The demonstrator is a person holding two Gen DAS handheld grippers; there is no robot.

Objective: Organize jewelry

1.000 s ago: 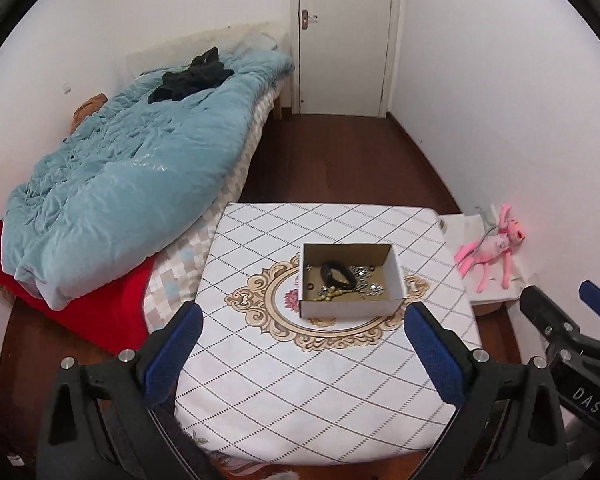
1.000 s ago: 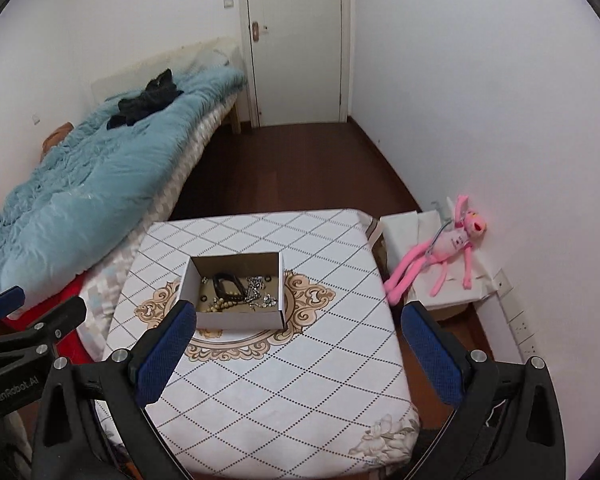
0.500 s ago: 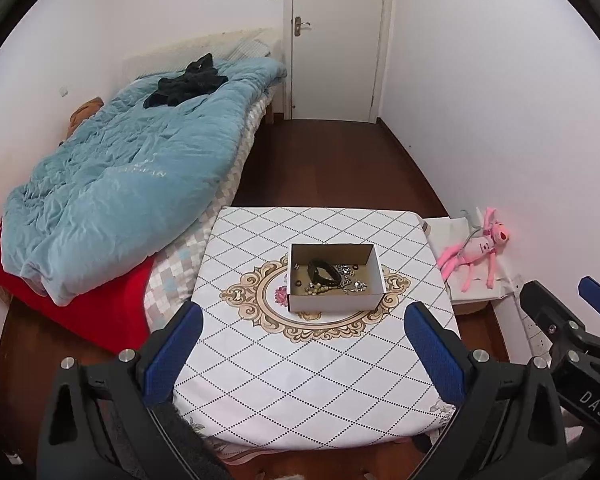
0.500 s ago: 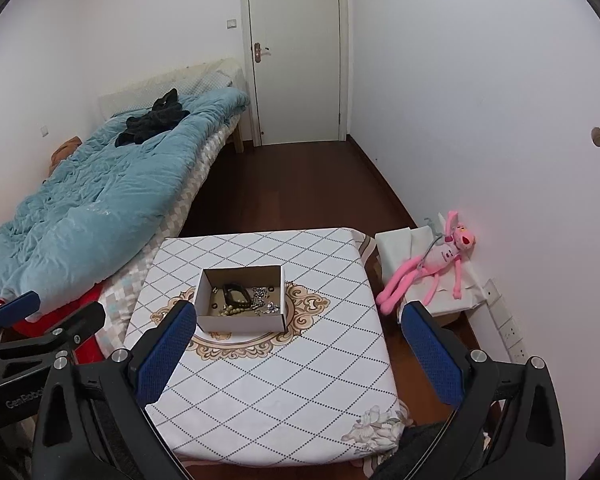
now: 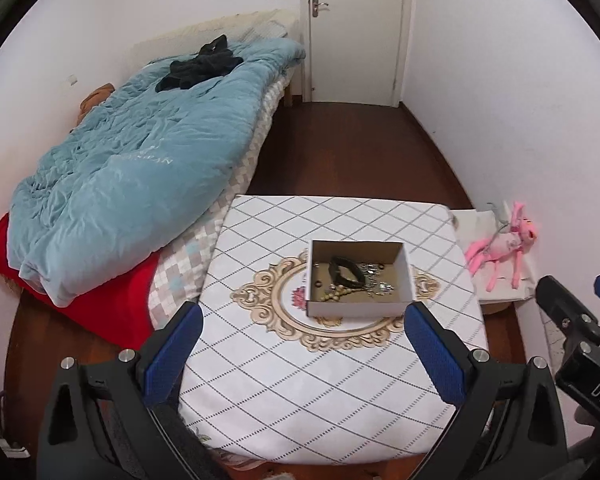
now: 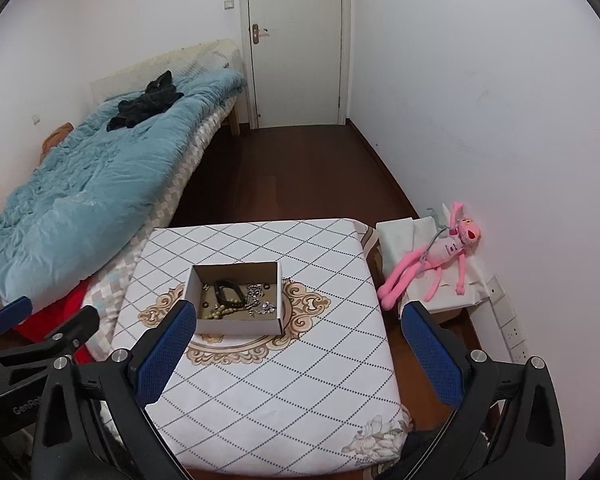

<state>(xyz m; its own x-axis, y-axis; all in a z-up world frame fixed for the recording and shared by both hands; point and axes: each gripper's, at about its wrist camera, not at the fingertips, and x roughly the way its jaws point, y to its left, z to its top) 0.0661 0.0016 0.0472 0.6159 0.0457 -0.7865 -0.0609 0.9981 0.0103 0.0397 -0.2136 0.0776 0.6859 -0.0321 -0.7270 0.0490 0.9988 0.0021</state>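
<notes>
An open cardboard box (image 5: 358, 309) (image 6: 236, 325) stands in the middle of a table with a white diamond-pattern cloth (image 5: 324, 380) (image 6: 276, 392). Inside lie a black band (image 5: 346, 271) (image 6: 228, 292), a string of pale beads (image 5: 334, 294) (image 6: 219, 312) and a tangle of silver chains (image 5: 376, 280) (image 6: 258, 300). My left gripper (image 5: 303, 334) is open and empty, held high, near the table's front edge. My right gripper (image 6: 296, 332) is also open and empty, beside it at the same height.
A bed with a light blue quilt (image 5: 132, 168) (image 6: 88, 196) and red sheet lies left of the table. A pink plush toy (image 5: 500, 248) (image 6: 432, 260) lies on a low white stand at the right wall. A closed door (image 5: 356, 28) stands beyond the wooden floor.
Both grippers have pulled back and up from the table, so the box looks smaller and farther. Both stay open and empty.
</notes>
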